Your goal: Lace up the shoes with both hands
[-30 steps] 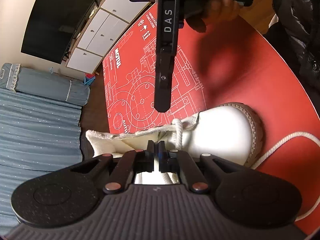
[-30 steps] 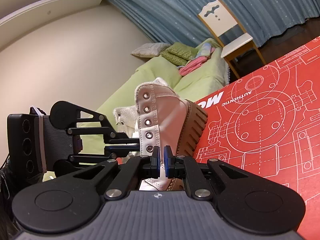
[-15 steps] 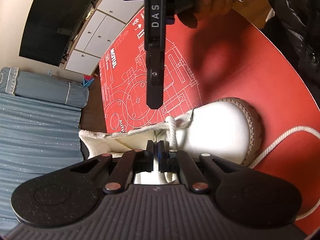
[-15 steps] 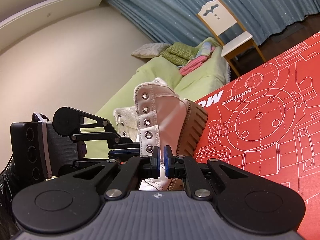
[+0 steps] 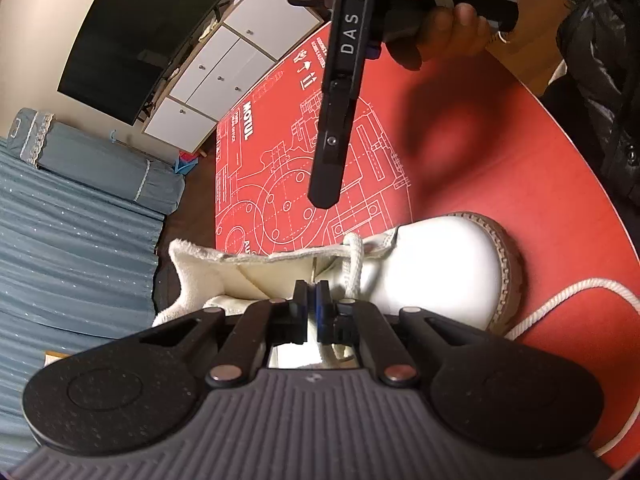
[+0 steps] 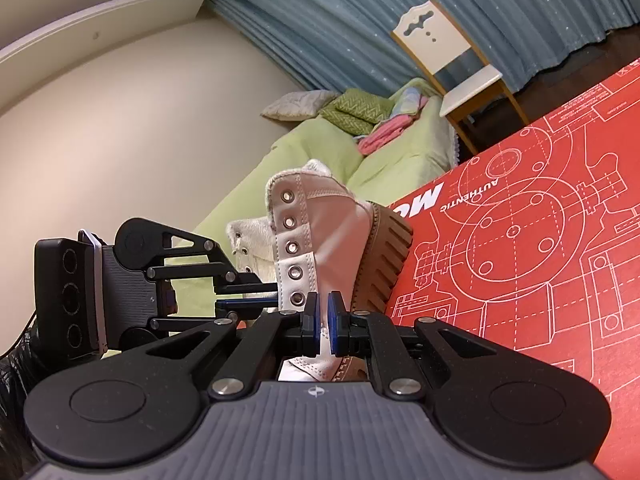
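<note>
Lacing of white boot on red worktop: both tools at the eyelet flaps, risk notes.

The boot lies on its side at the centre of the red printed worktop, toe toward 3 o'clock in the left wrist view. The left tool is seen pinched fully together at the near flap; whether lace is caught between its pads cannot be told. The right tool is clamped on the smooth leather eyelet flap, its jaws a narrow way apart. The lace, a white braided cord, is threaded only through the lowest eyelets, with a loose tail curving off at 4 o'clock. Judged risks: the glossy flap may slip from the pads if pulled; the soft fleecy lining may hide an eyelet; the slack tail may snag under the ridged rubber sole.
</note>
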The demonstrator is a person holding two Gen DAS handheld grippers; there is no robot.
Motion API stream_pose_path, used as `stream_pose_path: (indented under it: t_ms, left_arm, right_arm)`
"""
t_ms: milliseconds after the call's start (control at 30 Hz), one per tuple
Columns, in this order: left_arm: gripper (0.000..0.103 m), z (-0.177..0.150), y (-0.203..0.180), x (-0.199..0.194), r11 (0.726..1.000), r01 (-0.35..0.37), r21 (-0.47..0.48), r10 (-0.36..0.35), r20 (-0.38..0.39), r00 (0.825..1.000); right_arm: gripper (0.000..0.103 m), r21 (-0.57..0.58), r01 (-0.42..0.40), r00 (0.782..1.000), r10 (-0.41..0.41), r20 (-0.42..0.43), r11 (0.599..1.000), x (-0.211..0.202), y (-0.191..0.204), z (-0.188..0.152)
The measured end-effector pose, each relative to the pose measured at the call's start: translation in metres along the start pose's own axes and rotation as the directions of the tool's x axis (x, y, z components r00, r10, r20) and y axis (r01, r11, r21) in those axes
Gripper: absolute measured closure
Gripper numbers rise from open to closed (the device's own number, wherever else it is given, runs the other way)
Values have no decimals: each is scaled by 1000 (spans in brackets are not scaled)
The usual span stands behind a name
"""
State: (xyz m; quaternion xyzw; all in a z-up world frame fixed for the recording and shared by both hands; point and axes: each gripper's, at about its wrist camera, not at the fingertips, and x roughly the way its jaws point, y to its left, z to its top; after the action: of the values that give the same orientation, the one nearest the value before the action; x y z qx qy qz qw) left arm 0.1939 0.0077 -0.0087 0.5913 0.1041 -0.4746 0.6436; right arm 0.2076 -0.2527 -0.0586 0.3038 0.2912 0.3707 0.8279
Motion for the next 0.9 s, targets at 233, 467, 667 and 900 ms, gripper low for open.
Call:
stream_pose_path:
  t_ms: [233,467,667,900]
  left_arm:
    - [102,0,0,-1,1000,4,-8,-4,14,1000]
    - [102,4,-6,1,997,-1,75,0,3,1000]
    - [102,6,-11,4,992,-5,125,7,-13,1000]
    - [102,6,-26,7,963,-27,267,39,-38,999]
  right_arm:
    - [92,3,-1,1000,1,0,1000,2,-1,1]
    - [92,5,3,1000,-3,-3,1000,4,-2,0]
    - [92,5,6,1000,-6,2,1000,4,-1,2]
    - [92,1,6,1000,-6,1,1000,5,0,3]
